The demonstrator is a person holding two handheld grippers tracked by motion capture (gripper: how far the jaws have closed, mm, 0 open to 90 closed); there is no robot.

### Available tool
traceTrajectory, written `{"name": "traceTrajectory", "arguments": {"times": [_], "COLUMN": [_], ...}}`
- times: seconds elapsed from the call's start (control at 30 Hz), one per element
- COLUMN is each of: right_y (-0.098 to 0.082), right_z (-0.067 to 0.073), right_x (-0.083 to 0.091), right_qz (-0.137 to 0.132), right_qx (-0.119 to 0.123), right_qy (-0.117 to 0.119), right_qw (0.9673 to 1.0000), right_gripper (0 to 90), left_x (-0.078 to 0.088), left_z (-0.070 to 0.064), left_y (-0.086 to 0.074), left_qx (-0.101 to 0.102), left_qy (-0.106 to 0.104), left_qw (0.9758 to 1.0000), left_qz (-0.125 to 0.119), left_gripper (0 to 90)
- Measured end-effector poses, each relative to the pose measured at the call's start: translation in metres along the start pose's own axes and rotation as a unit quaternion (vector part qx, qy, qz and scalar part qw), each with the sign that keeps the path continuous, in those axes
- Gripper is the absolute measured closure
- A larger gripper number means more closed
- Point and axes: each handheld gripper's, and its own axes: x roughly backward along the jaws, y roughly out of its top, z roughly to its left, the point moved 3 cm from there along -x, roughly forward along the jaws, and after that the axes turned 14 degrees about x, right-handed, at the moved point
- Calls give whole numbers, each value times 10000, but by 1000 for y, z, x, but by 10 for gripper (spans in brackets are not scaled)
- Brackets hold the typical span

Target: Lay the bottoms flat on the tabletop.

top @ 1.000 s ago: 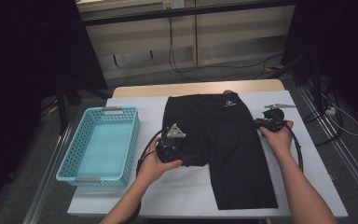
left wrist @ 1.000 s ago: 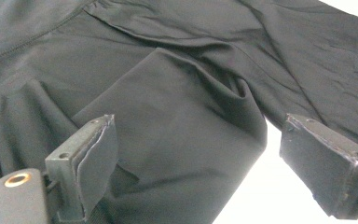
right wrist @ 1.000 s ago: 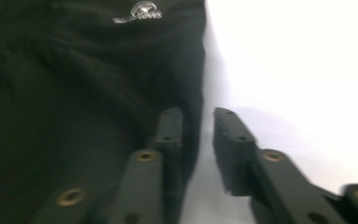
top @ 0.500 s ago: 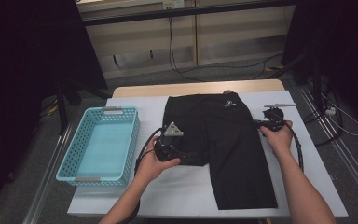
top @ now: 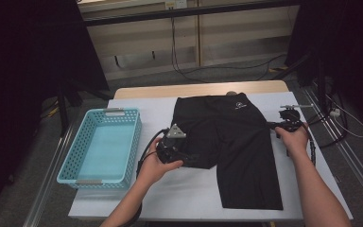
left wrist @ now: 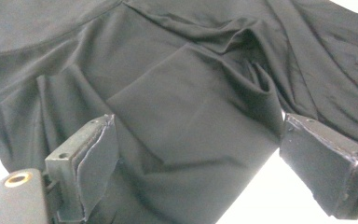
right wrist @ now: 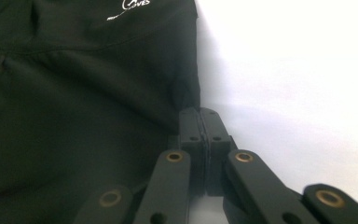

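One pair of black shorts (top: pixel 238 151), white-logoed, creased.

Left gripper (top: pixel 189 158) fingers spread wide; right gripper (top: pixel 270 125) fingers closed.

Light falls from overhead onto the tabletop (top: pixel 203 189), which glows pale while the room around it sinks into near black at nine and three o'clock. Shadows under the forearms are soft and short. The high view is slightly grainy, and the far wall at twelve o'clock looks dull and yellowish. In the left gripper view the black shorts (left wrist: pixel 182 93) show their folds clearly, though the white surface at five o'clock is blown out. In the right gripper view the tabletop glares white from one to four o'clock, and the near linkage at six o'clock is soft.
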Motion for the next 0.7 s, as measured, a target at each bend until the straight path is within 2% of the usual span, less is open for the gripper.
{"name": "traceTrajectory", "arguments": {"times": [0.4, 0.5, 0.57, 0.6, 0.67, 0.7], "right_y": [-4, -7, -8, -9, -9, -9], "right_z": [-20, -27, -30, -30, -28, -25], "right_x": [13, 16, 17, 17, 18, 19], "right_qz": [142, 241, 198, 203, 151, 170], "right_qx": [-81, -41, -136, -135, -136, -131], "right_qy": [-143, -265, -249, -213, -120, -120], "right_qw": [9998, 9993, 9994, 9995, 9997, 9997], "right_gripper": [896, 897, 893, 868, 741, 707], "left_x": [0, 0, 0, 0, 1, 1], "left_z": [1, 0, 0, 0, 1, 1], "left_y": [0, 0, 0, 0, 0, 1], "left_qx": [2, 11, 4, 3, -2, -7], "left_qy": [-3, -7, 15, 84, -5, -13], "left_qw": [10000, 10000, 10000, 10000, 10000, 10000], "left_qz": [9, 10, -25, -18, 16, 7], "left_gripper": [120, 120, 120, 120, 120, 120]}}
